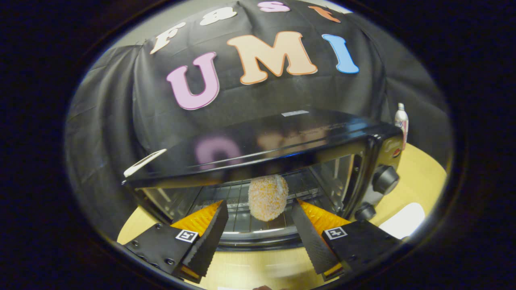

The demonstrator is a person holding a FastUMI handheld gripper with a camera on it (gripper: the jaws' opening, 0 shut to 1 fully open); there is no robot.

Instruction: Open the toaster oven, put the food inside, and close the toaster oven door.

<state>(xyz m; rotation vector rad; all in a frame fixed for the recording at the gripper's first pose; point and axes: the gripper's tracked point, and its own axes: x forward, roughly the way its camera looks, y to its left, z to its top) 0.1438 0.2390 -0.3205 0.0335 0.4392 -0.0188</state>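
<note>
One round, pale wooden table [419, 177] carries everything, with black cloth [113, 121] draped close behind it as the booth's wall. A black toaster oven [282, 141] stands on the table, its front open, showing a wire rack [238, 197] inside. On that rack sits a crumb-coated, orange-speckled food ball [267, 197], near the front edge. Two dark knobs [385, 180] sit on the oven's right panel. A white bottle [401, 123] stands behind the oven's right corner, and a white item [403, 220] lies on the table beside the oven. The gripper [260, 211] has its fingers spread wide apart, empty, the ball just ahead between them and touching neither.
</note>
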